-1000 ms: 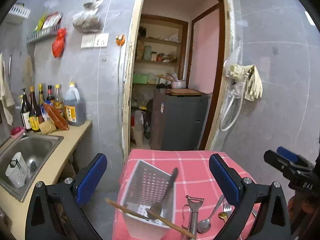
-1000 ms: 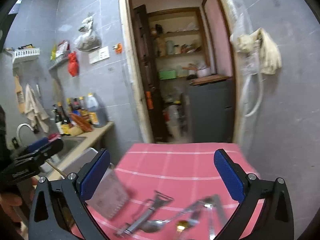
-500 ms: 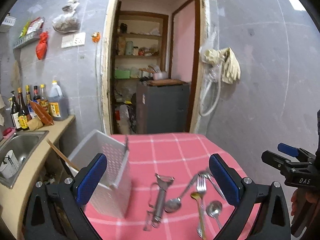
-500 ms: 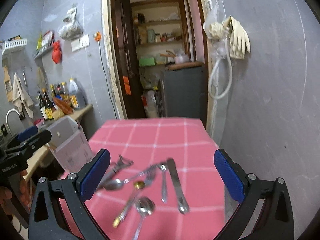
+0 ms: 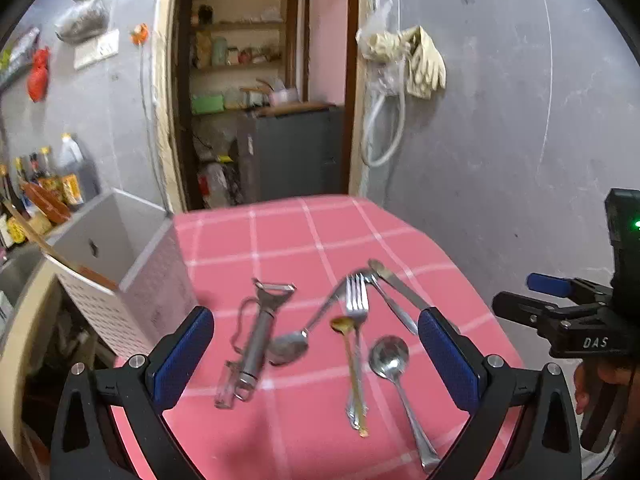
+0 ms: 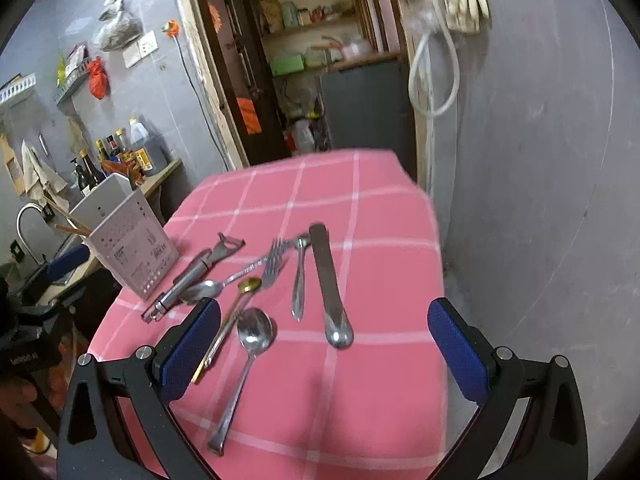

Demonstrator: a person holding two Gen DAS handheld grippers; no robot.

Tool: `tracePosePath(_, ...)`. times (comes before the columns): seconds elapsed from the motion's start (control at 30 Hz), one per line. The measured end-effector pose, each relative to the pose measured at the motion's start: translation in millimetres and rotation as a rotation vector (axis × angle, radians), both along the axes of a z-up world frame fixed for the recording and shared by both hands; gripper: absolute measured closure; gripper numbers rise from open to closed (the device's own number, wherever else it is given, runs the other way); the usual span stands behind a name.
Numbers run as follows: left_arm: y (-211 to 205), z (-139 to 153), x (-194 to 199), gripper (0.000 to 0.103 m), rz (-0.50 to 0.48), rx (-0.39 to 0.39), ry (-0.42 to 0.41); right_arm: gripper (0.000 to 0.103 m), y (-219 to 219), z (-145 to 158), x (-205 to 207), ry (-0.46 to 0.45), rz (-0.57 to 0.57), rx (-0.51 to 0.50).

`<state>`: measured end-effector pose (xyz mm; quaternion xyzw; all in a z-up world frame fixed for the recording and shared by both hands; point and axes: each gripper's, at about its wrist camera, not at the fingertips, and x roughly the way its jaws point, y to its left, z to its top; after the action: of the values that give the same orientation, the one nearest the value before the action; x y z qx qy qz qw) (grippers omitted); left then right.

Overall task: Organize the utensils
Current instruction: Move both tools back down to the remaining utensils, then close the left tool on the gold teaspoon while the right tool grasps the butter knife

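Claws left (image 5: 316, 356) and right (image 6: 324, 344) gape wide, empty, above scattered cutlery (image 6: 332, 280).

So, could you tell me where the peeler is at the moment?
The peeler lies flat on the pink checked tablecloth, left of the loose cutlery in both views, between the white utensil holder and a spoon.

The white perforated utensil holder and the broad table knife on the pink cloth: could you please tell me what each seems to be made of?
The white perforated utensil holder looks like matte moulded plastic: thin opaque walls with regular punched holes. The broad table knife appears to be polished metal, probably stainless steel, judging by its silver sheen and bright reflections.
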<state>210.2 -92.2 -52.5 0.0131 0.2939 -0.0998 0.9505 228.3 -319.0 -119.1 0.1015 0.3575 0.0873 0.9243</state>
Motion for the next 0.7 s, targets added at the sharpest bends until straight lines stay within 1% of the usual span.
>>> tracePosePath(0.1,-4,-11,6,0.000,-0.023,-0.031,0.051,0.002,-6,-13,5,0.039,0.015,0.030)
tracePosePath(0.2,-5,-23,16,0.002,-0.045,-0.085,0.116,0.009,-7,-23,14,0.071,0.037,0.041)
tracePosePath(0.27,-6,-32,24,0.009,-0.051,-0.123,0.163,0.015,-7,-30,22,0.090,0.062,0.043)
tracePosePath(0.33,-7,-41,33,0.020,-0.048,-0.147,0.209,0.028,-6,-36,31,0.105,0.085,0.045)
tracePosePath(0.37,-7,-47,39,0.022,-0.044,-0.163,0.234,0.031,-5,-40,38,0.117,0.103,0.048)
tracePosePath(0.4,-6,-51,43,0.029,-0.040,-0.177,0.251,0.038,-4,-42,42,0.123,0.112,0.049)
tracePosePath(0.43,-5,-58,51,0.035,-0.030,-0.202,0.278,0.042,-3,-45,48,0.132,0.128,0.050)
tracePosePath(0.47,-4,-62,56,0.038,-0.024,-0.217,0.296,0.044,-1,-48,56,0.138,0.145,0.050)
tracePosePath(0.53,-5,-71,66,0.049,-0.003,-0.234,0.334,0.048,1,-52,67,0.144,0.172,0.051)
tracePosePath(0.57,-6,-76,73,0.051,0.008,-0.239,0.356,0.048,2,-54,72,0.148,0.185,0.052)
tracePosePath(0.63,-9,-84,82,0.058,0.026,-0.226,0.385,0.056,7,-59,85,0.157,0.214,0.049)
tracePosePath(0.7,-13,-88,88,0.062,0.029,-0.208,0.405,0.060,12,-64,97,0.169,0.237,0.036)
